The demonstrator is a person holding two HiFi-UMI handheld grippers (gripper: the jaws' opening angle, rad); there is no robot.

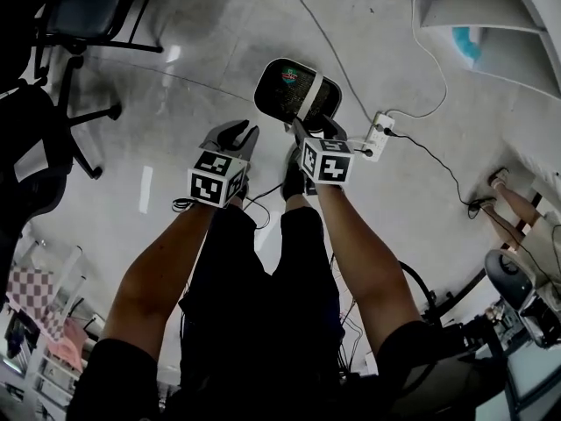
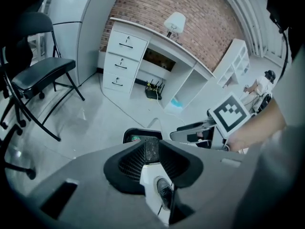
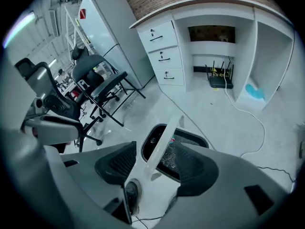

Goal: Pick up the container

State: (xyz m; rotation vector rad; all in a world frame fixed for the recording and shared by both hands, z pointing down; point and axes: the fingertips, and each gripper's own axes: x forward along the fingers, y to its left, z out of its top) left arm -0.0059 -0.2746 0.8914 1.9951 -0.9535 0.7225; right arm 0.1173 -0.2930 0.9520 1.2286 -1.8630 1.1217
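One container (image 1: 296,95) lies just beyond the wide-spread right hand-held gripper (image 1: 317,130).

I am looking through the head camera steeply down at the floor (image 1: 202,55), from above the person's forearms (image 1: 166,261). The left gripper (image 1: 238,134) is showing at picture left, the right gripper (image 1: 316,128) beside it, and the container (image 1: 296,90) just beyond both. The left gripper camera is riding close behind its own jaws, facing forward and down across the floor toward a white desk (image 2: 157,51) against a brick wall (image 2: 190,13). The right gripper camera is pointing along its jaws the same way, closer to the container. Both gripper views are sharing the container, the desk and the floor. The left one is also catching the right gripper at its right side.
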